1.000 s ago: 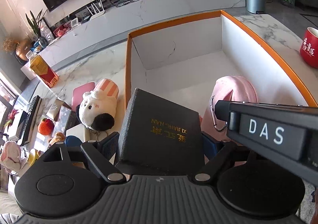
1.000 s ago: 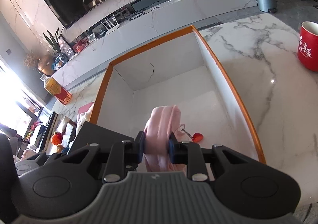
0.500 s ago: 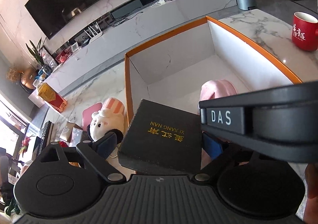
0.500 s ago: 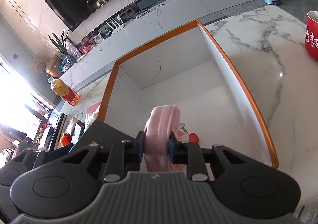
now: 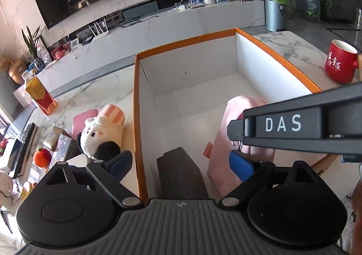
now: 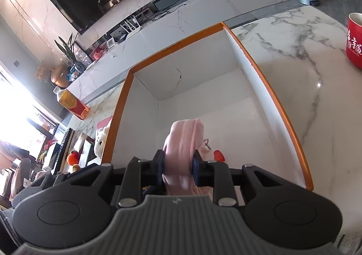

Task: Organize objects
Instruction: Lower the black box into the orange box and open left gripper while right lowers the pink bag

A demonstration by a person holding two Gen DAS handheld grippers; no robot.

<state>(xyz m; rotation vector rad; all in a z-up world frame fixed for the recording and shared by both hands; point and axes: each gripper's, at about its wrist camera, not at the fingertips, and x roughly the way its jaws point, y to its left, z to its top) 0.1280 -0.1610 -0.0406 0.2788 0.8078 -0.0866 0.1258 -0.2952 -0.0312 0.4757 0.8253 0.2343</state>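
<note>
A white box with an orange rim (image 5: 135, 108) stands on the marble table. In the left wrist view my left gripper (image 5: 179, 165) is open, with its blue pads spread wide over the box's near left corner. A black case (image 5: 181, 171) lies loose below them inside the box, touching neither pad. In the right wrist view my right gripper (image 6: 178, 164) is shut on a soft pink pouch (image 6: 183, 139) and holds it inside the box (image 6: 271, 96), to the right of the case. A red strawberry charm (image 6: 219, 155) hangs by the pouch (image 5: 239, 117).
Left of the box lie a white plush toy (image 5: 101, 135), a flat pink item (image 5: 82, 119) and a yellow and red bottle (image 5: 39, 94). A red mug (image 5: 339, 65) stands on the marble to the right. The far half of the box floor is bare.
My left gripper has opened and let go of the black case, which has dropped from between the pads into the box. My right gripper keeps its hold on the pink pouch in the same spot.
</note>
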